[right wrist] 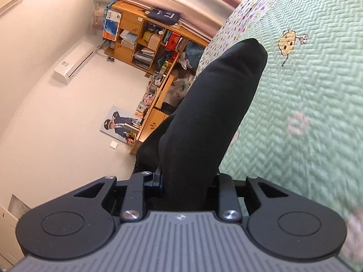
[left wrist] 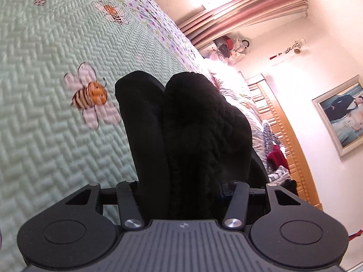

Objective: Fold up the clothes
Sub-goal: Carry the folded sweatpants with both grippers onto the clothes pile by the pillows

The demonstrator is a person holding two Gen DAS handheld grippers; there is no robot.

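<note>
A black garment (left wrist: pixel 204 124) is bunched in two thick folds over my left gripper (left wrist: pixel 165 113) and hides both fingers. The gripper is shut on this cloth and held just above the pale green quilted bedspread (left wrist: pixel 45 90), next to a printed bee (left wrist: pixel 90 95). In the right wrist view the same black garment (right wrist: pixel 204 136) wraps my right gripper (right wrist: pixel 226 86), which is shut on it with the fingers covered. This gripper is tilted over the edge of the bedspread (right wrist: pixel 306 113).
A wooden headboard (left wrist: pixel 279 122) and a heap of bedding and clothes (left wrist: pixel 272 154) lie at the far end of the bed. A framed picture (left wrist: pixel 340 115) hangs on the wall. Beyond the bed's other side stand cluttered wooden shelves (right wrist: pixel 147 38) and a desk (right wrist: pixel 154 117).
</note>
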